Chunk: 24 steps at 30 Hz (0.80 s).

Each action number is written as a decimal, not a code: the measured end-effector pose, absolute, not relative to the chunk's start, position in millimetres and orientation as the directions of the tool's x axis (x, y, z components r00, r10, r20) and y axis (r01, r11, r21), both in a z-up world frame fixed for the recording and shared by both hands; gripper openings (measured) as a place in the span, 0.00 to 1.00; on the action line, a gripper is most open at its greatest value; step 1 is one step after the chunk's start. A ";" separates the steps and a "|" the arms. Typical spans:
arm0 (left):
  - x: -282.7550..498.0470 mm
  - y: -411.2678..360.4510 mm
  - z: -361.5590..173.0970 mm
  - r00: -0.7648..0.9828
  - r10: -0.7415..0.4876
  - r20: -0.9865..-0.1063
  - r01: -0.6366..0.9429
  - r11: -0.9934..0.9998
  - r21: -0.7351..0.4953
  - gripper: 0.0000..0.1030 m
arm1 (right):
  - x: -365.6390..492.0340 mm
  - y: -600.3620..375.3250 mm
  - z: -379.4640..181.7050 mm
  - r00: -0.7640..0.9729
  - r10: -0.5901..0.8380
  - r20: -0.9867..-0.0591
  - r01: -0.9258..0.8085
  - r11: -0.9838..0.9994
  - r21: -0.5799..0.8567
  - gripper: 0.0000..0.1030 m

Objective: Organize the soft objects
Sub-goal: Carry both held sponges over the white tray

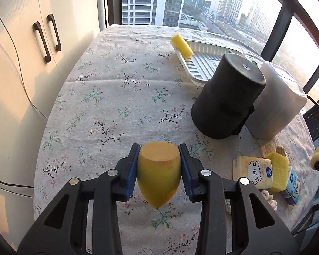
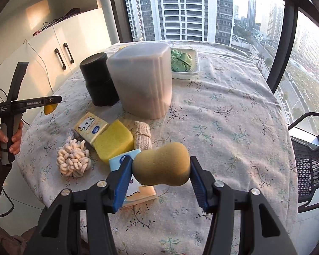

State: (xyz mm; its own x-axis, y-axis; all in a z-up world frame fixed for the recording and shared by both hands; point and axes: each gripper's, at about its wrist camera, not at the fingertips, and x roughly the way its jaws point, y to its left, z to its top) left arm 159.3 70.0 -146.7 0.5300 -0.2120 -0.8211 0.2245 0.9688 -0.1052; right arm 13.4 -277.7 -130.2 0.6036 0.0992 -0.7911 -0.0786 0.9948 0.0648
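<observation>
My left gripper point(image 1: 159, 161) is shut on a yellow teardrop makeup sponge point(image 1: 158, 171) and holds it above the floral tablecloth point(image 1: 108, 97). My right gripper point(image 2: 159, 171) is shut on a tan gourd-shaped makeup sponge point(image 2: 162, 166) above the cloth. On the table lie a yellow flat sponge point(image 2: 114, 141), two small tissue packs point(image 2: 90, 128), a cream chenille puff point(image 2: 73, 158) and a knitted beige pad point(image 2: 142, 137). A white tray point(image 1: 204, 63) at the far side carries a yellow sponge block point(image 1: 181, 46) on its rim and green cloth point(image 2: 180, 60).
A black upturned cup point(image 1: 225, 97) and a frosted plastic container point(image 2: 142, 78) stand mid-table. White cabinets point(image 1: 32, 63) are on the left, windows behind, a black mesh chair point(image 2: 312, 161) at the right. The left gripper's body point(image 2: 14, 106) shows at the table's left edge.
</observation>
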 end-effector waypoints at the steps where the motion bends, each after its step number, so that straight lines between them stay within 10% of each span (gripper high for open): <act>1: 162.1 72.0 -147.3 0.531 -0.212 -0.820 0.223 0.969 -0.106 0.33 | 19.1 -283.1 -129.7 0.605 0.091 -0.791 -0.069 0.996 0.062 0.54; 24: 310.6 78.8 -147.0 0.560 -0.128 -0.818 0.143 0.988 -0.056 0.33 | 188.8 -382.5 -147.3 0.529 0.006 -0.848 0.070 0.996 0.051 0.54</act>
State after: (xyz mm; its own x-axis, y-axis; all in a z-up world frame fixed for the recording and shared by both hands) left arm 310.6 78.8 -147.0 0.5602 -0.1278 -0.8185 0.1435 0.9881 -0.0561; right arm 188.8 -382.5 -147.3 0.5294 0.0063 -0.8484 0.0704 0.9962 0.0514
